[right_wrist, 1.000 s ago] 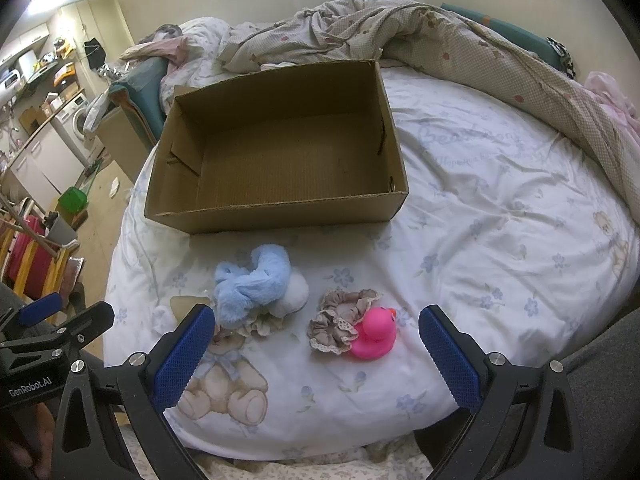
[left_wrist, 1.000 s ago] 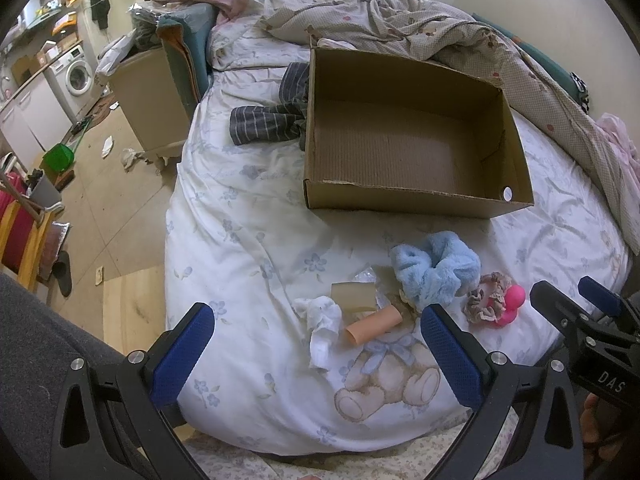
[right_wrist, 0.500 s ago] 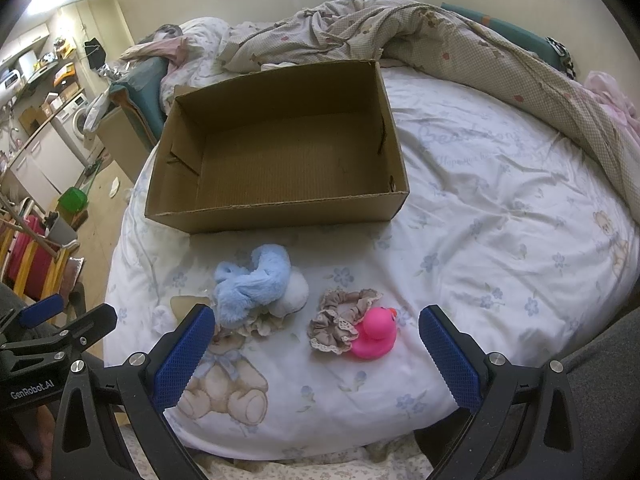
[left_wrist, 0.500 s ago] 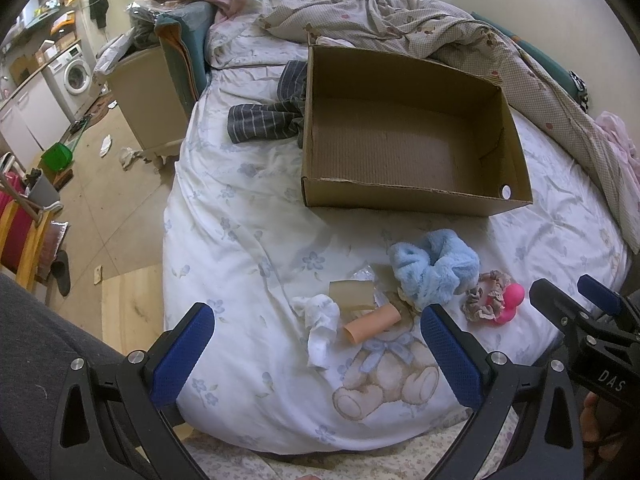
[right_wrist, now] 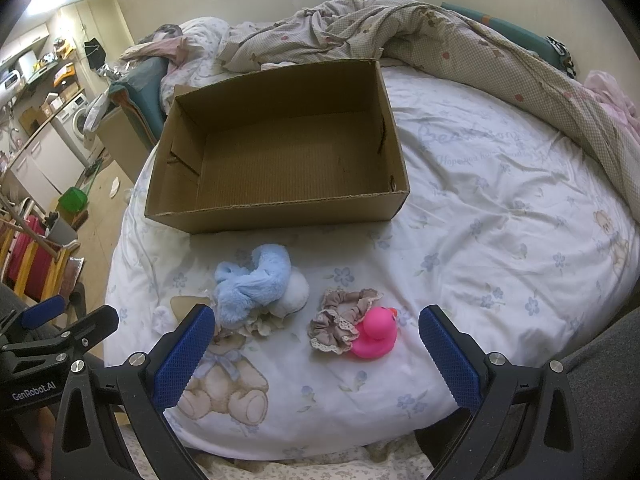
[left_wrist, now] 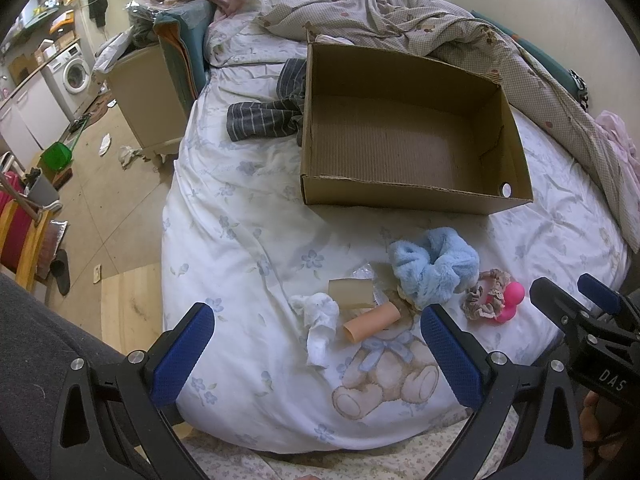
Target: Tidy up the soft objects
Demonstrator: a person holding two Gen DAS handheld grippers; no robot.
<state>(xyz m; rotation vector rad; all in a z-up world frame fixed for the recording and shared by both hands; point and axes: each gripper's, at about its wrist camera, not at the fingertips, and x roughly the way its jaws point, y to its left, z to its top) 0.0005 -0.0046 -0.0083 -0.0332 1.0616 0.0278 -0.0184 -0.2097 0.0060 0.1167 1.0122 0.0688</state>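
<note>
I am holding both grippers wide apart and empty, the right gripper point(right_wrist: 312, 350) sitting nearer the pink duck point(right_wrist: 374, 334), which is lying just ahead, below the empty cardboard box point(right_wrist: 280, 216).

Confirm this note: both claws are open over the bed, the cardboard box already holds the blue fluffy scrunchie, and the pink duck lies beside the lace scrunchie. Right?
One detail is wrong. The cardboard box is empty; the blue fluffy scrunchie lies on the bed sheet in front of it, as the right wrist view shows. The left claw and right claw are open, and the pink duck touches the lace scrunchie.
</note>
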